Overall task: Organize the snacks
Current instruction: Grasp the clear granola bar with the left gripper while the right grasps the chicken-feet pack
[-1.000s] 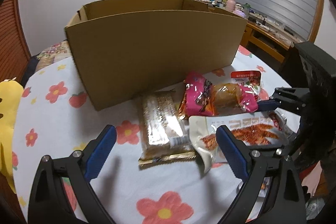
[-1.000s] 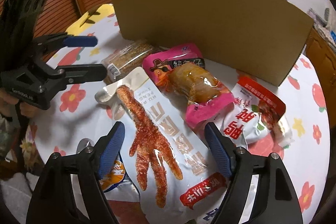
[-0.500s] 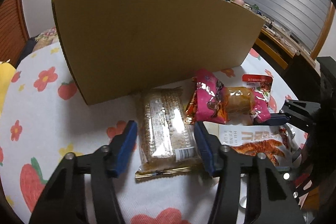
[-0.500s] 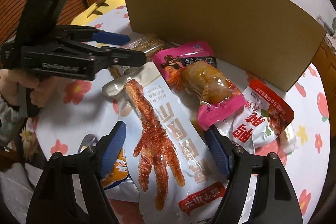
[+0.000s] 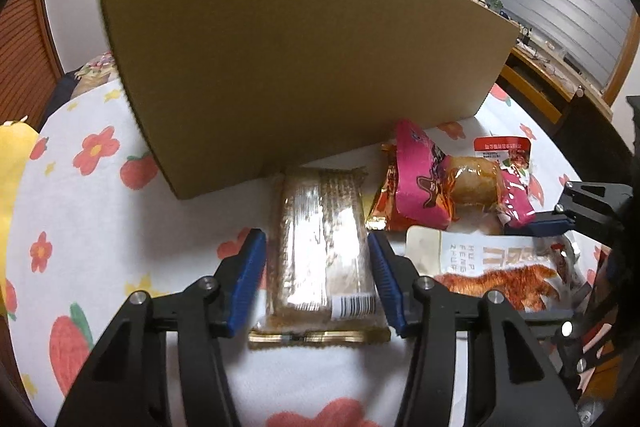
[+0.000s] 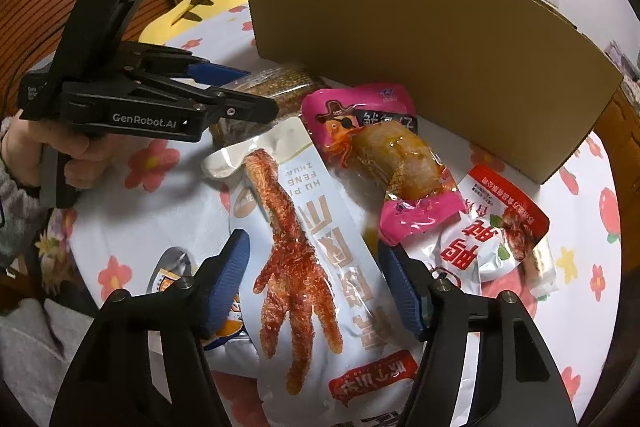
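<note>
Sorting has barely begun, I think: every snack I can see lies on the counter (image 5: pixel 100 227), outside the cardboard box (image 5: pixel 304 67). I cannot see inside the box. My left gripper (image 5: pixel 316 279) is clamped on the brown cracker pack (image 5: pixel 324 243), near the box wall. My right gripper (image 6: pixel 316 287) is closing around the chicken-foot bag (image 6: pixel 308 259), pads not touching it yet. Left to move: the pink pack (image 6: pixel 380 163) and the red-and-white pouch (image 6: pixel 496 239). The tall box wall stands in the way, so each snack must go up over it.
</note>
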Available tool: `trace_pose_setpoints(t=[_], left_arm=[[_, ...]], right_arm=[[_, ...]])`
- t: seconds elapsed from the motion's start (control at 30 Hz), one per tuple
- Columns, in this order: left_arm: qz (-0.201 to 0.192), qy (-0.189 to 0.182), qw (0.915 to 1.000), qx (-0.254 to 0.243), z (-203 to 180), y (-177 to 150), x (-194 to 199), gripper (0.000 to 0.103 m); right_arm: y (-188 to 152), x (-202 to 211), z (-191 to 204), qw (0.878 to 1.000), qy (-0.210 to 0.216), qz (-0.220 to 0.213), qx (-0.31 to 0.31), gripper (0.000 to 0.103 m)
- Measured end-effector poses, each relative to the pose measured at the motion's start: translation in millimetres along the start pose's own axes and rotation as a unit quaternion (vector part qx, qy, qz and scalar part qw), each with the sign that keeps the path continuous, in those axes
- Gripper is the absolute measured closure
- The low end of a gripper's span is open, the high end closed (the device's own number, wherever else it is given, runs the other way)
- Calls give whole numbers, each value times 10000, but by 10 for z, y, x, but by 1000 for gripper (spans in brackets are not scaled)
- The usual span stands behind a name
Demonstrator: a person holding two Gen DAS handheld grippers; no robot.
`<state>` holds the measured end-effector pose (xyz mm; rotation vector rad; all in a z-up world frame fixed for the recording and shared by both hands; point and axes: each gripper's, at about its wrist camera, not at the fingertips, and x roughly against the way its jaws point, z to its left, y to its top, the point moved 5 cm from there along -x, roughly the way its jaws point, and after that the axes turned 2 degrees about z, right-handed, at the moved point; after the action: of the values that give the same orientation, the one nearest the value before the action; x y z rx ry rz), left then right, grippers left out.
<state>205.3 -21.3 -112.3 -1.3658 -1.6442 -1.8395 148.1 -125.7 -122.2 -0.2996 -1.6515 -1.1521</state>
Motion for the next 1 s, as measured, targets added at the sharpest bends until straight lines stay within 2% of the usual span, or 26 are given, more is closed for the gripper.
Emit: trace_pose_setpoints(t=[0.13, 0.2, 0.27, 0.47, 0.5, 0.57, 0.63, 0.83, 1.0], left_arm=[[-11, 131, 9998, -147, -14, 21, -27, 52], [-28, 141, 9997, -178, -11, 16, -19, 59], [-51, 114, 9998, -166, -1, 5, 15, 61], [-121, 123, 9998, -84, 58, -57, 83, 62], [-141, 107, 9998, -46, 79, -71, 103, 62], [-173, 123, 9998, 5, 102, -86, 122, 62], [-206, 132, 9997, 44, 123, -107, 150, 62], [-228, 187, 9996, 38, 139, -149, 180, 62], [-194, 179, 9996, 69, 142, -145, 160, 62]], right_arm=[[25, -15, 20, 9999, -14, 62, 111, 36], [63, -46, 55, 9998, -8, 99, 165, 36], [107, -87, 74, 9997, 28, 140, 202, 35], [144, -159, 80, 9994, 201, 178, 230, 36], [145, -149, 86, 9994, 196, 148, 247, 39], [156, -66, 102, 9992, 238, -60, 307, 66], [154, -20, 108, 9993, 258, -112, 246, 73], [129, 4, 88, 9992, 380, -148, 52, 79], [92, 14, 59, 9988, 479, -90, -75, 75]])
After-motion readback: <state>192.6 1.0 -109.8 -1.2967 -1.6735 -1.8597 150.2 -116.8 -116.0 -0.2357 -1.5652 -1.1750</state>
